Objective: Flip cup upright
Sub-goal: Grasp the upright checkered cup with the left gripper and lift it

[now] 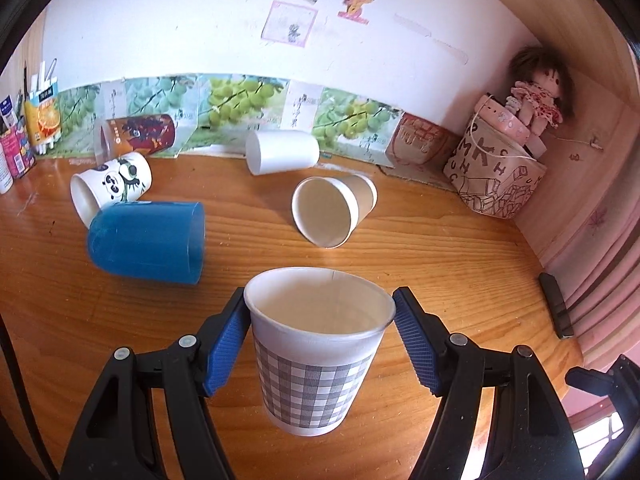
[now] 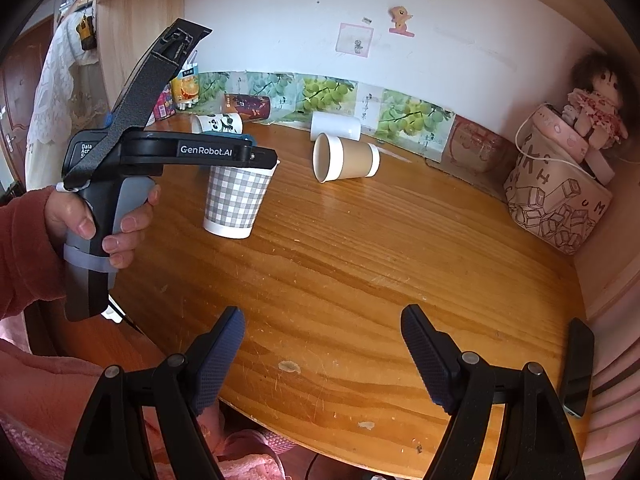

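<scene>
A grey-checked paper cup (image 1: 316, 364) stands upright between the fingers of my left gripper (image 1: 320, 332). The blue pads flank its rim; the left pad touches it and the right pad stands just off it. In the right wrist view the cup (image 2: 236, 200) rests with its base on the wooden table (image 2: 360, 264) under the left gripper (image 2: 240, 156). My right gripper (image 2: 322, 356) is open and empty over the table's front edge.
Several cups lie on their sides: a brown-banded one (image 1: 332, 210), a white one (image 1: 282, 152), a blue one (image 1: 148, 236), a panda one (image 1: 110, 186), a red-orange one (image 1: 136, 136). A printed bag with a doll (image 1: 500, 176) stands in the right corner. A black bar (image 1: 556, 306) lies at the right edge.
</scene>
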Demonstrator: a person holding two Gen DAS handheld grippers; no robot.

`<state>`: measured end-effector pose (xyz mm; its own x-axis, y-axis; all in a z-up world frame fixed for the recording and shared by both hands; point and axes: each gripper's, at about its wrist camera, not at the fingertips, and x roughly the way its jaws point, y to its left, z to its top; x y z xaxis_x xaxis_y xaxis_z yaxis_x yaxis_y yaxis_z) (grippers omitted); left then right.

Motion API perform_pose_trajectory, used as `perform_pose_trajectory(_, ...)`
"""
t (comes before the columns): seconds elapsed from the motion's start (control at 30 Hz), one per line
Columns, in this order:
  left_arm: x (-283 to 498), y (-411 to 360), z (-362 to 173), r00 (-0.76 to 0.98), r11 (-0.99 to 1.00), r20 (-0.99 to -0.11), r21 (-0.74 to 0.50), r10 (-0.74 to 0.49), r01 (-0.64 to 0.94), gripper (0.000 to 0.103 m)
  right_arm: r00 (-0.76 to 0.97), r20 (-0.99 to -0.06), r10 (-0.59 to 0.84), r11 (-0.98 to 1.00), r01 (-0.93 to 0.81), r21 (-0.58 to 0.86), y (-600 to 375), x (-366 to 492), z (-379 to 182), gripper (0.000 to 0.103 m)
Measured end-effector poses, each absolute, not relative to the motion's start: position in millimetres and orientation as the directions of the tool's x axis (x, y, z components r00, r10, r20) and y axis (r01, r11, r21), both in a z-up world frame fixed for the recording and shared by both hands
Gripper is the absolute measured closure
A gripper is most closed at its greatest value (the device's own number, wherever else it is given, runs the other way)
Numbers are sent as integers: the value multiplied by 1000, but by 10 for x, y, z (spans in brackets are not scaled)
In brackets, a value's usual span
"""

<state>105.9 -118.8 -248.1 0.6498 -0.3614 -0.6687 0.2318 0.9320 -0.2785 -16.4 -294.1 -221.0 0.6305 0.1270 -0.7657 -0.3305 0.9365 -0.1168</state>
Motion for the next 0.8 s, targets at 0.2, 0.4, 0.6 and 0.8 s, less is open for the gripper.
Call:
perform_pose_trajectory(0.2, 966, -1213, -2515, 680, 942, -652, -257, -334, 217, 28, 622, -772, 126, 936, -333, -115, -2926, -186, -2226, 22)
perform_pose_trajectory(0.4, 872, -1221, -2569, 691, 952, -655, -226, -306, 206, 28, 615, -778, 130, 933, -342, -115, -2905, -173, -2238, 22)
perform_pose_trajectory(0.6, 785, -1289, -2580, 705, 959, -651, -180, -283, 218, 27, 611, -779, 139, 928, -355, -114, -2877, -195, -2243, 22)
perform_pose_trajectory(0.8, 690, -1316, -2604, 694, 958, -661, -183, -287, 222, 27, 609, -780, 143, 923, -367, -117, -2846, -226, -2247, 22)
